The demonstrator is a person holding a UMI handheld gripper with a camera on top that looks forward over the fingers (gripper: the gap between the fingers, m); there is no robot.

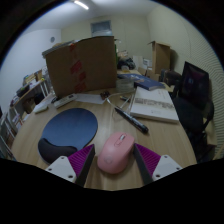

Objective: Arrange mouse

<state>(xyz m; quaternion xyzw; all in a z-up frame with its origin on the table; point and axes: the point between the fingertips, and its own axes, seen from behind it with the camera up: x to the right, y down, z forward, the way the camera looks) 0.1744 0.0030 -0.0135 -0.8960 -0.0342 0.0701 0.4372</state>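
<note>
With fingers (68, 165) spread wide, straddling the pink mouse (115, 153) (resting on the table (170, 140), gaps on both sides) — lined up for a grab, likely to shift it onto the blue pad (70, 128) just left.

So the count: one pink mouse (115, 154) sitting between the gripper (113, 163) fingers, one blue mouse pad (69, 129) ahead to the left, one cardboard box (80, 65) further beyond, one open book (152, 103) ahead right, all on one surface (125, 130).
</note>
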